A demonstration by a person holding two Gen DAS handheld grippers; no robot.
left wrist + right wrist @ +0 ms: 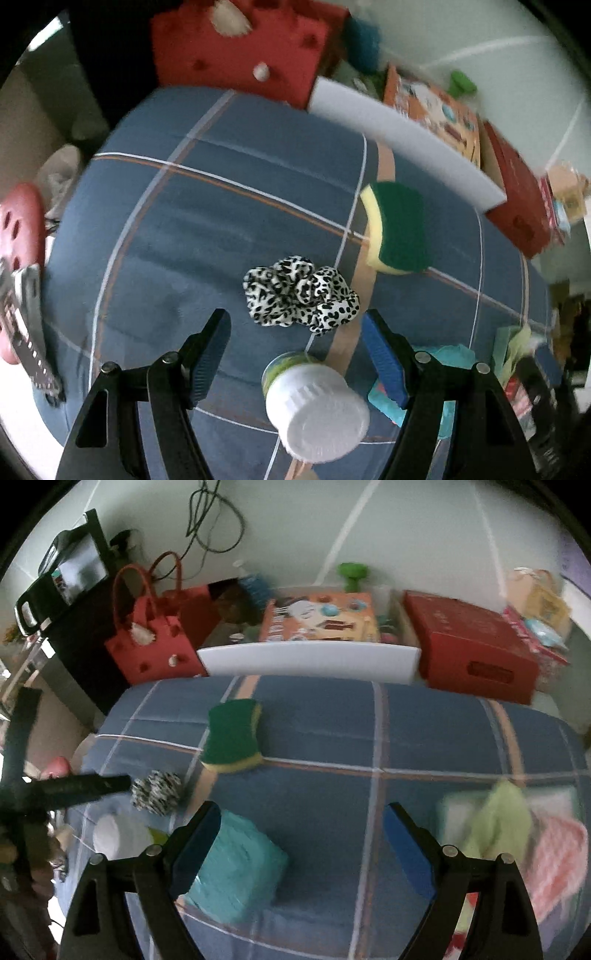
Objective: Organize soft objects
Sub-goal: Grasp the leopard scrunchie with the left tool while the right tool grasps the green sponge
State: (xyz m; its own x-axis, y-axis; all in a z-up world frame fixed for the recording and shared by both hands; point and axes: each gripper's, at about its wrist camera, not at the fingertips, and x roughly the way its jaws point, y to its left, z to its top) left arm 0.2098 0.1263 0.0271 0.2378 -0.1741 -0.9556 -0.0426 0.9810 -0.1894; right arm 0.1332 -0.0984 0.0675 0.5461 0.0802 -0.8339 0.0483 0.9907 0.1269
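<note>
While we sweep from the left, our left gripper [295,345] hangs over the blue plaid bed cover [221,221] with its fingers spread wide and empty, and the leopard-print scrunchie [301,295] lies just beyond the tips, between them. Right under the gap sits a white-capped jar [314,410] tipped on its side, and that's our worry: closing down for the scrunchie from here could clip the jar and set it rolling, or we pinch a fold of the cover along with the fabric.

Moving on across, the green-and-yellow sponge [234,738] rests flat on the cover, well apart from the scrunchie, with a white foam board [310,659] standing at the far edge behind it.

Now the right gripper [299,838], fingers released too, nothing held. A folded teal cloth [236,871] lies beside its left finger, partly hidden by it. Further right, a pale green cloth [498,823] and a pink checked one [557,860] are smeared by blur, so we can't tell how they're stacked. Both views are streaky; a grab on the move may well miss.
</note>
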